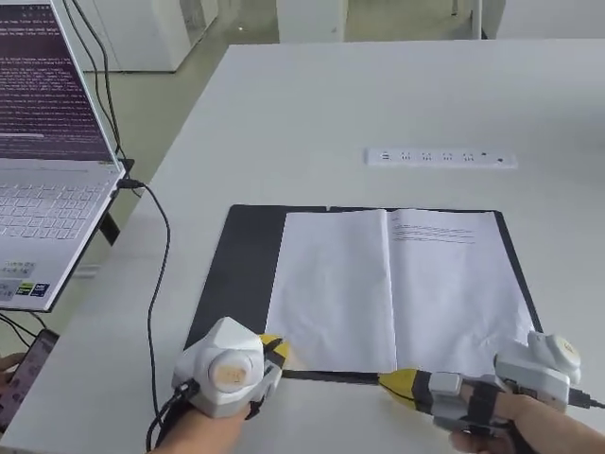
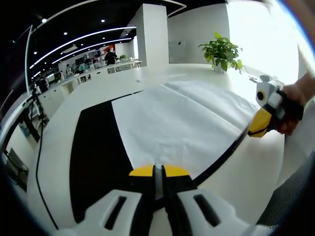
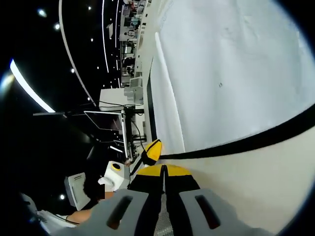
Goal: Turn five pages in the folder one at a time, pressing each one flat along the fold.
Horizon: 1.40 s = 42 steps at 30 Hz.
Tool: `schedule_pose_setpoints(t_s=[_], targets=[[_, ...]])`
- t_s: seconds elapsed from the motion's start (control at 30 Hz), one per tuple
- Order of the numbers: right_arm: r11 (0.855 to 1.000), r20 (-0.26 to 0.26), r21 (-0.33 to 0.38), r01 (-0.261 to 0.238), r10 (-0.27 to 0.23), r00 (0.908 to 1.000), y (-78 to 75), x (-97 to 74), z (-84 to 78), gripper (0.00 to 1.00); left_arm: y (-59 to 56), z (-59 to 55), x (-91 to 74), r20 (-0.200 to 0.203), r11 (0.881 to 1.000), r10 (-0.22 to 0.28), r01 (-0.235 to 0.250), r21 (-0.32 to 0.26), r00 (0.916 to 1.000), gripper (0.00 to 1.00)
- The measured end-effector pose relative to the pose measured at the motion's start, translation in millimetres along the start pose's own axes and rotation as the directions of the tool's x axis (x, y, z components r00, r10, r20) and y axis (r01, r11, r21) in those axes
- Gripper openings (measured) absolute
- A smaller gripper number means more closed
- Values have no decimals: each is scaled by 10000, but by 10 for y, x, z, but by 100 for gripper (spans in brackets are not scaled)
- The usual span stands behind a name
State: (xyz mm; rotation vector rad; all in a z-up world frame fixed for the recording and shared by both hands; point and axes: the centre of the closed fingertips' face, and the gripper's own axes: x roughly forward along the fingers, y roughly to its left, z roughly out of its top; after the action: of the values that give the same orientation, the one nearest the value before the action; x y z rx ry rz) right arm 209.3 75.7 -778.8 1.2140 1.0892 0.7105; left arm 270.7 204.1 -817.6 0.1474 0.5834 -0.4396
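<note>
Centrally, one black folder (image 1: 241,274) lying open, two white pages (image 1: 331,284) showing, left gripper (image 1: 274,350) and right gripper (image 1: 397,383) both pressed closed.

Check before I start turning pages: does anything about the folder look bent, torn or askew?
Nothing stands out. The folder lies open and flat on the table, its pages smooth and untorn.

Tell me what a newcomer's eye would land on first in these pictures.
The open black folder with its white pages lies in the middle of the white table. The left gripper and the right gripper, both yellow-tipped with jaws together, sit at the folder's near edge. A lit laptop stands at the table's left side.
</note>
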Motion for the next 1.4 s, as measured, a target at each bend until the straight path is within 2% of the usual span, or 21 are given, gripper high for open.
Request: schedule_pose_setpoints(t_s=[0.1,0.13,0.17,0.23,0.3,0.4,0.47,0.57,0.63,0.67,0.73,0.8,0.87,0.93,0.97,1.0,1.07,1.13,1.23,1.27,1.4], targets=[[9991,561,-400,-134,156,9983,156,-83,66,0,-27,8,-6,-274,9997,-160,155,-201,9995,6],[9977,1002,-670,92,-25,9950,203,-140,126,0,-53,9,-8,-377,9993,-296,287,-255,9988,9],[9971,1085,-758,111,-28,9941,221,-156,137,0,-92,9,-17,-484,9980,-507,488,-394,9975,12],[9918,1665,-1252,273,-61,9860,344,-281,217,0,-122,62,-60,-351,9973,-681,671,-301,9971,15],[9813,2099,-1793,705,-318,9772,349,-386,303,0,-114,152,-124,-143,9966,-739,733,-384,9972,14],[9457,2728,-2828,1604,-810,9587,358,-596,407,2,-99,270,-215,-55,9925,-888,880,-851,9960,14],[9316,2835,-3128,1852,-945,9543,395,-716,402,4,-86,396,-316,215,9905,-995,1011,-936,9948,16],[8898,3510,-3723,2640,-1283,9275,446,-891,421,15,-84,510,-474,493,9872,-1154,1200,-1050,9921,22],[8456,3822,-4294,3171,-1480,9121,485,-1004,419,19,-99,558,-581,703,9841,-1293,1367,-1135,9891,30],[8379,3912,-4352,3294,-1535,9074,489,-1029,425,21,-108,559,-620,665,9828,-1346,1418,-1183,9887,32],[7829,4427,-4818,3936,-1702,8804,524,-1173,461,22,-111,574,-719,764,9834,-1307,1391,-1168,9885,37],[7409,4715,-5125,4340,-1796,8634,554,-1267,473,25,-128,597,-807,940,9787,-1384,1507,-1397,9859,41],[6851,5056,-5429,4857,-1951,8404,580,-1373,484,28,-118,594,-881,949,9779,-1247,1385,-1565,9876,46],[6095,5364,-5725,5484,-2274,8127,581,-1490,485,31,-116,567,-927,852,9733,-1203,1344,-1859,9891,51],[5440,5666,-5953,5913,-2376,7890,588,-1561,503,33,-126,564,-968,879,9750,-1138,1282,-1816,9896,53],[5062,5858,-6035,6161,-2427,7733,588,-1611,517,35,-126,559,-995,938,9782,-1060,1208,-1690,9899,55],[4596,5972,-6158,6399,-2575,7596,571,-1682,496,39,-141,507,-1043,811,9838,-1018,1125,-1397,9915,58],[4628,5943,-6149,6386,-2604,7609,533,-1722,477,42,-174,469,-1084,708,9824,-1111,1203,-1428,9913,62],[4584,6017,-6064,6497,-2696,7518,487,-1794,456,45,-222,440,-1177,671,9803,-1188,1278,-1504,9906,63],[4470,6030,-6070,6571,-2795,7472,465,-1825,442,46,-235,445,-1200,692,9796,-1234,1326,-1508,9899,63],[4604,6077,-5962,6577,-2764,7445,459,-1935,414,47,-245,512,-1313,918,9771,-1146,1289,-1693,9892,64]])
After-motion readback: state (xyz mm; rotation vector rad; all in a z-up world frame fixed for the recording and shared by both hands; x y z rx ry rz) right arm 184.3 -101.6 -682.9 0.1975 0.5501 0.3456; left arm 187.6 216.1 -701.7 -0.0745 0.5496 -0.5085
